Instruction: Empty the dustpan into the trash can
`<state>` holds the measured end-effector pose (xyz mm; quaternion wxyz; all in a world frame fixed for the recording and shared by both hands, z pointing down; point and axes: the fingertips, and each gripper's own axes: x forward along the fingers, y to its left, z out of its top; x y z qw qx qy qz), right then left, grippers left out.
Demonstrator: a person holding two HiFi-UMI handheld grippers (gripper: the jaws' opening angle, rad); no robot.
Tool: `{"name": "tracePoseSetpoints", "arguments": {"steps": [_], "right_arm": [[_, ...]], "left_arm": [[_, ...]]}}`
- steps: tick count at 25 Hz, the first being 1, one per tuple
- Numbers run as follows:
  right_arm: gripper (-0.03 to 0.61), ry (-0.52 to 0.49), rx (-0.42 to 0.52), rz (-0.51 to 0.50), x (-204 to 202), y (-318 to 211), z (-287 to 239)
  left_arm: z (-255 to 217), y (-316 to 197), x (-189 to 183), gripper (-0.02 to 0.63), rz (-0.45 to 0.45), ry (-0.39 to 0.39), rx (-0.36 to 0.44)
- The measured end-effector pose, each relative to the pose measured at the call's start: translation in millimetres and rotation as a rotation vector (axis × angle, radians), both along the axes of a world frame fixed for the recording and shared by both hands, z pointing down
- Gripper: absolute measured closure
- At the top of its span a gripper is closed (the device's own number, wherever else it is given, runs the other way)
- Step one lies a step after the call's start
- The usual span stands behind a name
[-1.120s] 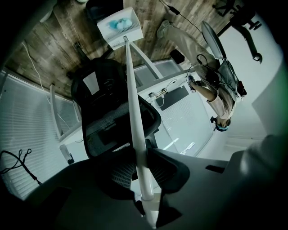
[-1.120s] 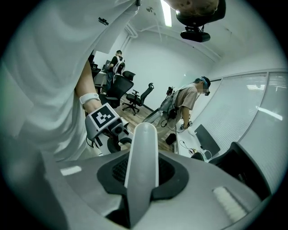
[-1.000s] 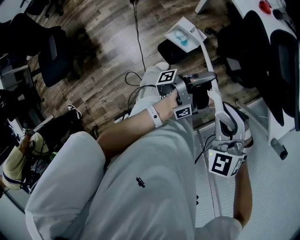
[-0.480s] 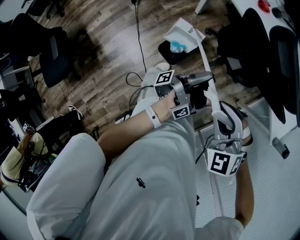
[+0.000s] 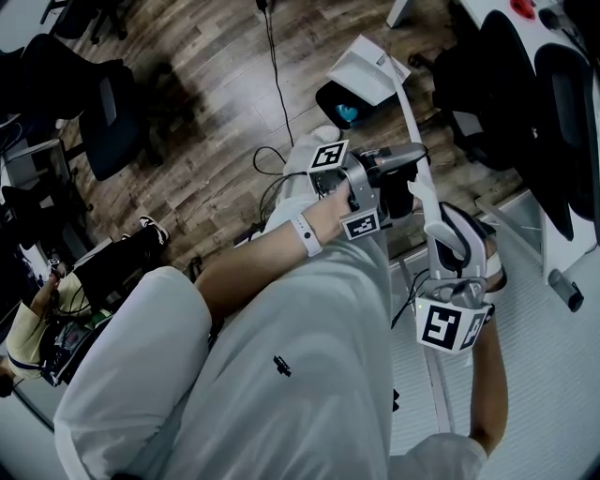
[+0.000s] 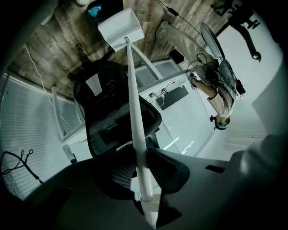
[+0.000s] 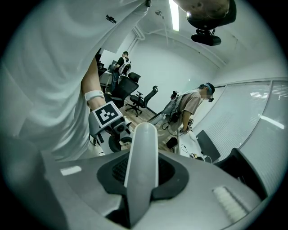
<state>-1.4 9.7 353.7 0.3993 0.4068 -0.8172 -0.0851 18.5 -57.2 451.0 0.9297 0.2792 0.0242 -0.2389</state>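
A white long-handled dustpan [image 5: 360, 67] hangs tipped over a black trash can [image 5: 330, 97], and a blue scrap [image 5: 348, 112] lies inside the can. My left gripper [image 5: 412, 181] is shut on the white handle [image 5: 409, 112] partway up. My right gripper [image 5: 442, 223] is shut on the handle's top end. In the left gripper view the handle [image 6: 134, 108] runs from the jaws to the empty pan [image 6: 120, 28], with the can [image 6: 104, 6] just beyond it. The right gripper view shows the handle's rounded end [image 7: 141, 161] clamped between the jaws.
Black office chairs [image 5: 111, 103] stand at the left and another chair [image 5: 492, 84] close on the right. A black cable [image 5: 275, 66] crosses the wood floor. A person [image 7: 191, 105] stands farther off in the room. My own white-clothed legs [image 5: 281, 356] fill the lower view.
The blue scrap lay in the dustpan a second ago; it slid off the pan's edge and now lies in the trash can. The pan is bare. Both grippers kept their places.
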Motion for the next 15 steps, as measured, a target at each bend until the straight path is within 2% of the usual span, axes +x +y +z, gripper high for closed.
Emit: {"name": "tracePoseSetpoints", "arguments": {"steps": [10, 15], "right_arm": [[0.503, -0.021, -0.004, 0.029, 0.3, -2.6, -4.4], [0.503, -0.035, -0.001, 0.054, 0.1, -8.2, -13.4]], "left_arm": [[-2.6, 0.6, -0.1, 0.518, 0.020, 0.000, 0.002], [-8.4, -0.4, 1.2, 0.515, 0.050, -0.002, 0.034]]}}
